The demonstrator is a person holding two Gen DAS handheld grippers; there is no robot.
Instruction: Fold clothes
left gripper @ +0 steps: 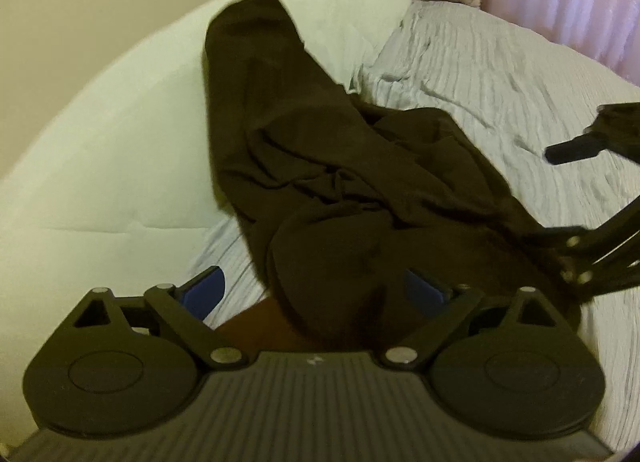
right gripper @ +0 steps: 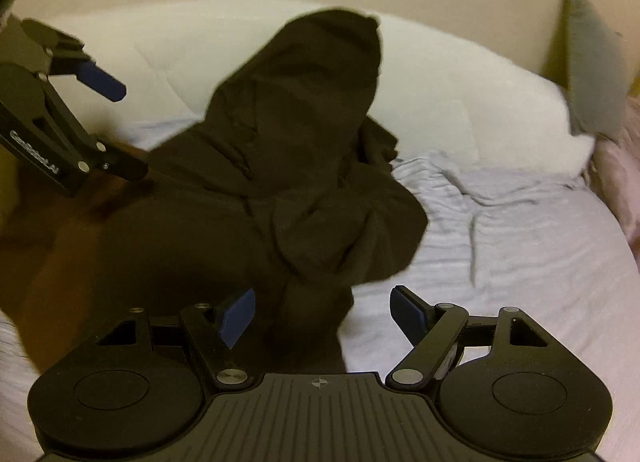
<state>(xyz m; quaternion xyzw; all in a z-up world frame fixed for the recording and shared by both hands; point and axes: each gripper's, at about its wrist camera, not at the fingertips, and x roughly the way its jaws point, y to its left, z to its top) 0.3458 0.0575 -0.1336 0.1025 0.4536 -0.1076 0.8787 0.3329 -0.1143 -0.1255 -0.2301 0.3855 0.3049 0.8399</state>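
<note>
Garment (left gripper: 320, 166) lay crumpled on bed (left gripper: 500, 74), one end draped over pillow (left gripper: 120, 134) | looked soft, limp, light, likely to sag | left gripper (left gripper: 316, 294) fingers wide, cloth between | right gripper (right gripper: 320, 314) fingers wide | best gripped at an edge or corner.

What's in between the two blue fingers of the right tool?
Dark brown clothing bunches between the right tool's open fingers, with pale bedsheet beside it. The right wrist view shows it.

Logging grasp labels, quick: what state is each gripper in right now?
Left gripper: open, dark garment bunched between its fingers.
Right gripper: open, holding nothing.
</note>
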